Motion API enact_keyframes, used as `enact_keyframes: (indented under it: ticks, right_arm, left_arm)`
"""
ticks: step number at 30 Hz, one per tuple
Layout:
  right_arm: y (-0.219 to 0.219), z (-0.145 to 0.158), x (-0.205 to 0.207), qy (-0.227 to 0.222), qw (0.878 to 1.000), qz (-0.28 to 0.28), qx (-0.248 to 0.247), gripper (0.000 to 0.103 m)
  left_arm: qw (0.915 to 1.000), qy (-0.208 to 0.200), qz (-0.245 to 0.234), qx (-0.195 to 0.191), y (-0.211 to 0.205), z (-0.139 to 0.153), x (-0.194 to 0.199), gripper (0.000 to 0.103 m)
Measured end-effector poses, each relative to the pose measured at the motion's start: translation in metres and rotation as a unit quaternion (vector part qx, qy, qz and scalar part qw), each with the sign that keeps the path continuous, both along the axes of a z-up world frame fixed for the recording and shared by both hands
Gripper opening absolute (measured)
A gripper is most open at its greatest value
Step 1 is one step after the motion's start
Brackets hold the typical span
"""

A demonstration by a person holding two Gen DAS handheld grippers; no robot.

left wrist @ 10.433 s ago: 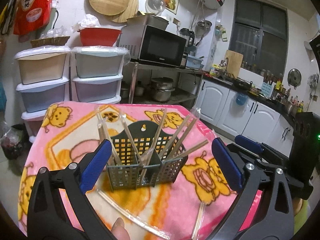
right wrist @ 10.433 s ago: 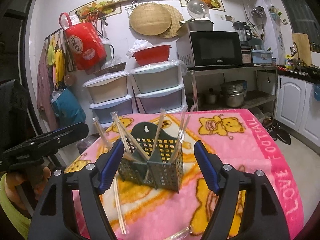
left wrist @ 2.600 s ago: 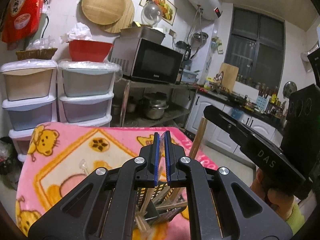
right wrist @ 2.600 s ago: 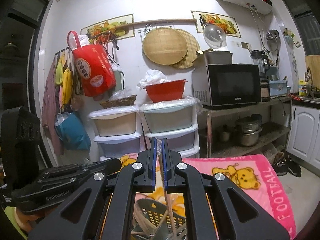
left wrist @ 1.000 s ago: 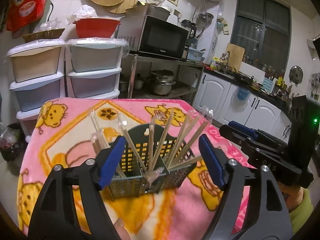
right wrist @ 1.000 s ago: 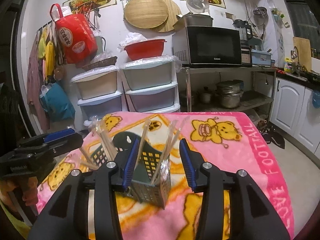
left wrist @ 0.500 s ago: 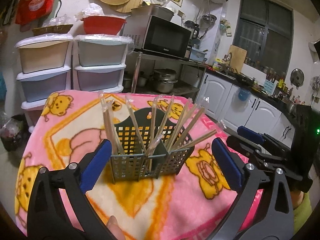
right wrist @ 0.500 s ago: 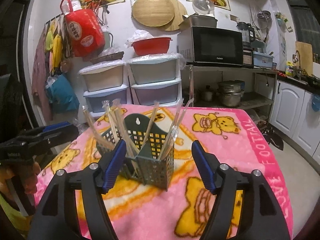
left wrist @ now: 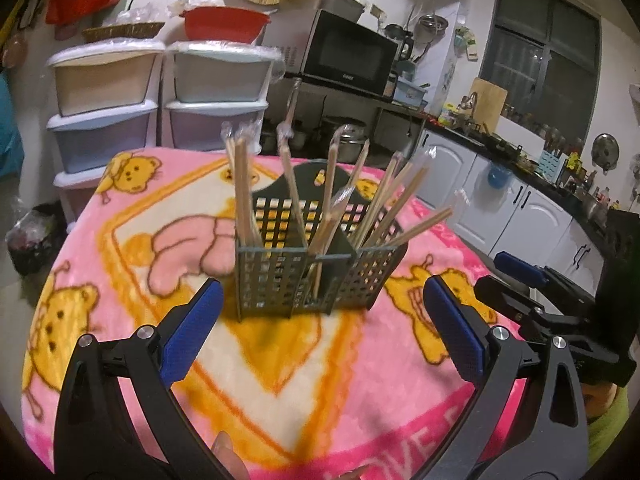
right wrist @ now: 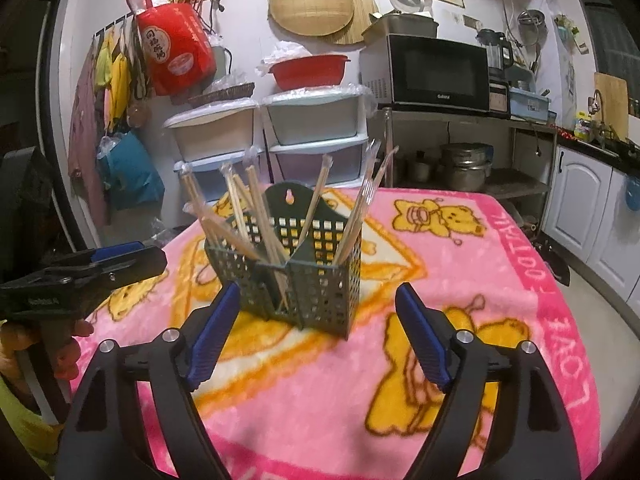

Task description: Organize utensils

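Change since the earlier frames: both tongs, then pressed together high over the holder, now sit lower and spread apart. Left gripper (left wrist: 320, 324): jaws wide, nothing between the blue pads. Right gripper (right wrist: 318, 334): jaws opening, nothing between them. Utensil holder (left wrist: 304, 276): dark green perforated basket with compartments, upright on the pink bear-print blanket (left wrist: 132, 264), just ahead of both sets of tongs, touching neither. Chopsticks (left wrist: 244, 184): wrapped pairs standing tilted in the compartments, fanned outward above the rim. Right gripper visible beside the left tongs, low on their right.
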State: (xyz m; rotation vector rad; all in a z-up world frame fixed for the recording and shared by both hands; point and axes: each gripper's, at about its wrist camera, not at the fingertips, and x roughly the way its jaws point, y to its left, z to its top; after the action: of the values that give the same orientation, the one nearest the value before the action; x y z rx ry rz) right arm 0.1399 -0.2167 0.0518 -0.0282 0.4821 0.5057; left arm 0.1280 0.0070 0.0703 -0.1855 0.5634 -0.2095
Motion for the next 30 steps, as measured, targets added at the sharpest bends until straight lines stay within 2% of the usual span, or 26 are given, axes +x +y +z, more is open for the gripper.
enact_keyframes:
  ticks: [7, 17, 30]
  right_arm:
    - [0.002, -0.018, -0.006, 0.012, 1.0, 0.003, -0.004, 0.084]
    - [-0.005, -0.036, -0.017, 0.009, 1.0, -0.01, 0.017, 0.095]
    - [-0.015, -0.051, -0.027, -0.012, 0.999, -0.035, 0.011, 0.096]
  left_arm:
    - [0.9998, 0.001, 0.017, 0.009, 0.004, -0.017, -0.01, 0.092]
    - [0.9994, -0.001, 0.03, 0.019, 0.003, -0.037, -0.021, 0.092]
    - [0.9983, -0.024, 0.04, 0.034, 0.0, -0.049, -0.034, 0.092]
